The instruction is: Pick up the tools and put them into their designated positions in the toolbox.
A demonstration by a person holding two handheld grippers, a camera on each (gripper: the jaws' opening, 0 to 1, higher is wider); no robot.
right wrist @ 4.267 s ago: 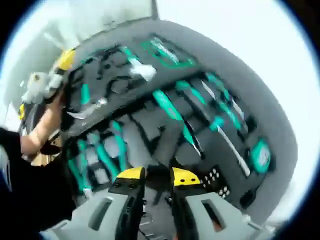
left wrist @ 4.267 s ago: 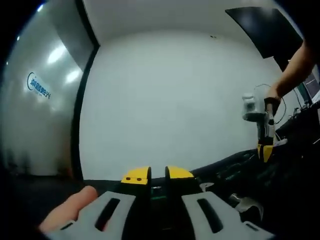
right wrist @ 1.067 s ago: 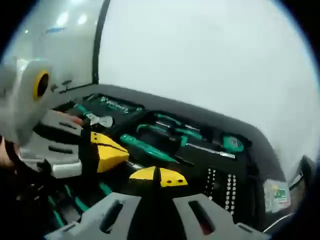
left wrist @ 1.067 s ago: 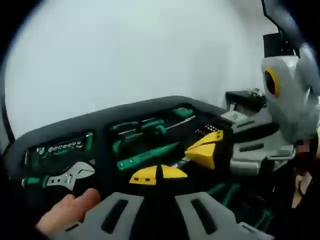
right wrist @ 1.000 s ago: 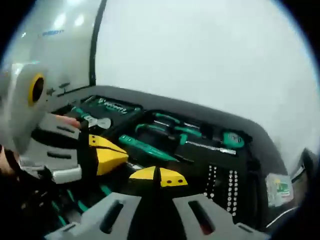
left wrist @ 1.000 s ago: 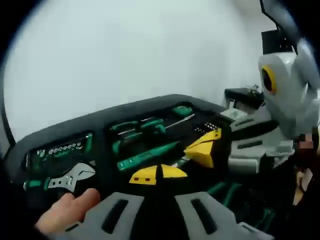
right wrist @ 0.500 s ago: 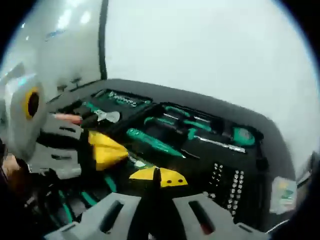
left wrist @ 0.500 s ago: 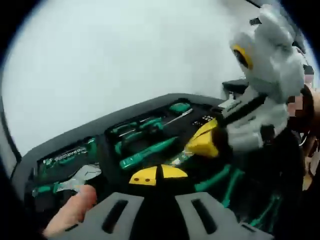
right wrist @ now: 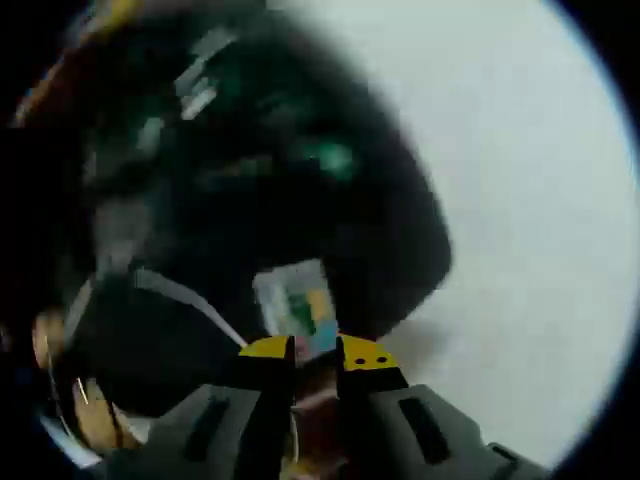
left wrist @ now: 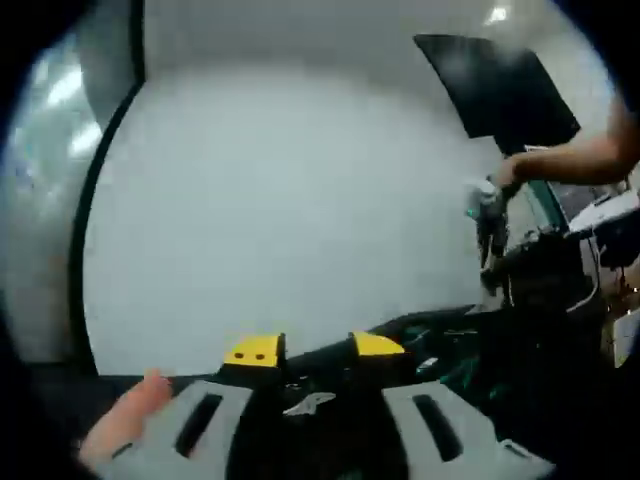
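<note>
Two claws, left claw (left wrist: 312, 350) apart above toolbox (left wrist: 470, 350), right claw (right wrist: 315, 352) beside label (right wrist: 297, 300).

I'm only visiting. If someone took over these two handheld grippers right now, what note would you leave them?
Left gripper: jaws apart, no tool seen between them, raised and facing a white wall.
Right gripper: jaws a little apart just short of a label on the black toolbox; the view is too blurred to tell if it holds anything.
Green-handled tools lie in the toolbox.
Done or left: cannot be judged here; check for empty slots and loose tools.
</note>
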